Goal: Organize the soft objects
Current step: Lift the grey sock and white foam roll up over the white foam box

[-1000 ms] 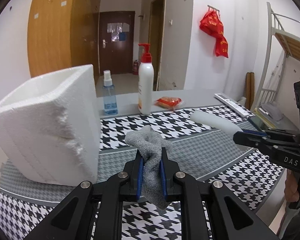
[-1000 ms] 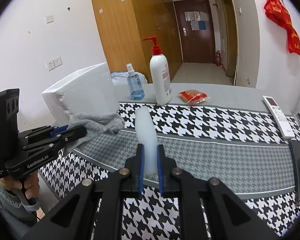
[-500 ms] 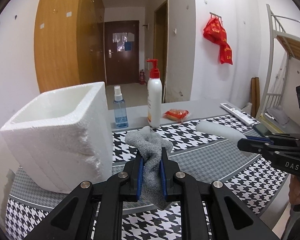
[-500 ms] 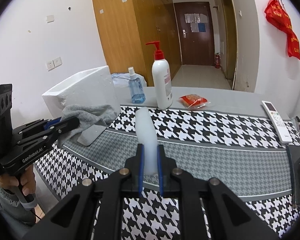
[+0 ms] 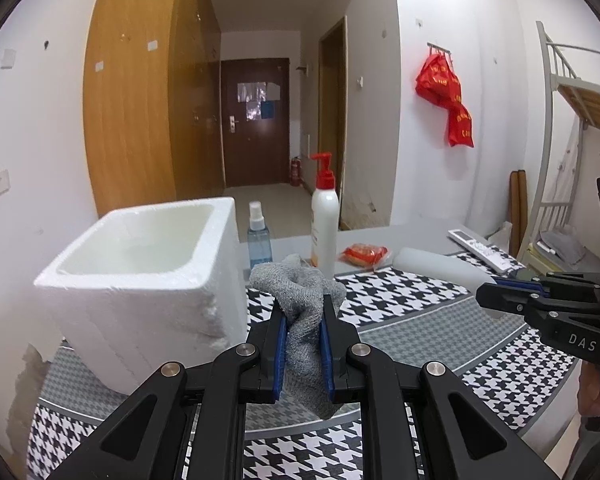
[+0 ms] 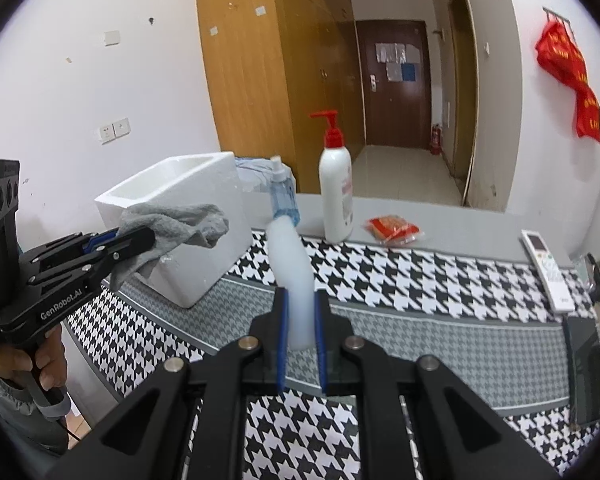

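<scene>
Both grippers have risen since the earlier frames, so the foam box [image 5: 140,280] now shows its open inside. Left gripper [image 5: 303,320] pinches the grey cloth [image 5: 300,312], held in the air just beside the box's near corner; right gripper [image 6: 300,312] pinches the white foam roll [image 6: 290,264] above the checked mat [image 6: 420,320]. The cloth's loose tail could catch on the box's crumbled edge and snag or tip the light box. The roll, gripped at one end, might sag or slip.
</scene>
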The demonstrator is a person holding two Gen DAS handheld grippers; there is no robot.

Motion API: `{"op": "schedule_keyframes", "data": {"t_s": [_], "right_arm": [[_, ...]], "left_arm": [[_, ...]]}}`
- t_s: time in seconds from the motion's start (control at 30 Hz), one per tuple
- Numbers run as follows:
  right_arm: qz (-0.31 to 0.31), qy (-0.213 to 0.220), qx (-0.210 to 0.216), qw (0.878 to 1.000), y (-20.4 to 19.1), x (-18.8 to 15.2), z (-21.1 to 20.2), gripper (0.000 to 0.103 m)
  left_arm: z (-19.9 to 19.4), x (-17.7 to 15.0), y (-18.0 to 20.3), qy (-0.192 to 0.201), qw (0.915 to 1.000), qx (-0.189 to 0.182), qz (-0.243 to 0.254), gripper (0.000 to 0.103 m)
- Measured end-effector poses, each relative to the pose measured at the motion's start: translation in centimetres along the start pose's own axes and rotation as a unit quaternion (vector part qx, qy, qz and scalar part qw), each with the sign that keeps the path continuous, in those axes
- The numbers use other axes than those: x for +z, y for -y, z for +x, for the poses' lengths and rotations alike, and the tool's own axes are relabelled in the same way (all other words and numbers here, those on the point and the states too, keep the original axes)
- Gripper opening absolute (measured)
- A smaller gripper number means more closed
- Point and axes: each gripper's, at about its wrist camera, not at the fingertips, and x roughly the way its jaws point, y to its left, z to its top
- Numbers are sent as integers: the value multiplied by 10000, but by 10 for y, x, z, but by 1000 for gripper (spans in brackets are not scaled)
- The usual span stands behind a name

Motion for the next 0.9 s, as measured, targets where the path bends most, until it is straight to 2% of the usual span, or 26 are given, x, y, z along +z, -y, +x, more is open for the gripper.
{"op": "schedule_keyframes", "data": {"t_s": [0.57,0.9], "right_arm": [[-101,425,209,9988,-23,25,-15,15],[-124,584,155,9981,-26,33,-21,15]], "left_arm": [[-36,20,-3,365,9992,146,-39,16],[-50,24,-10,502,9979,408,-75,16]]}}
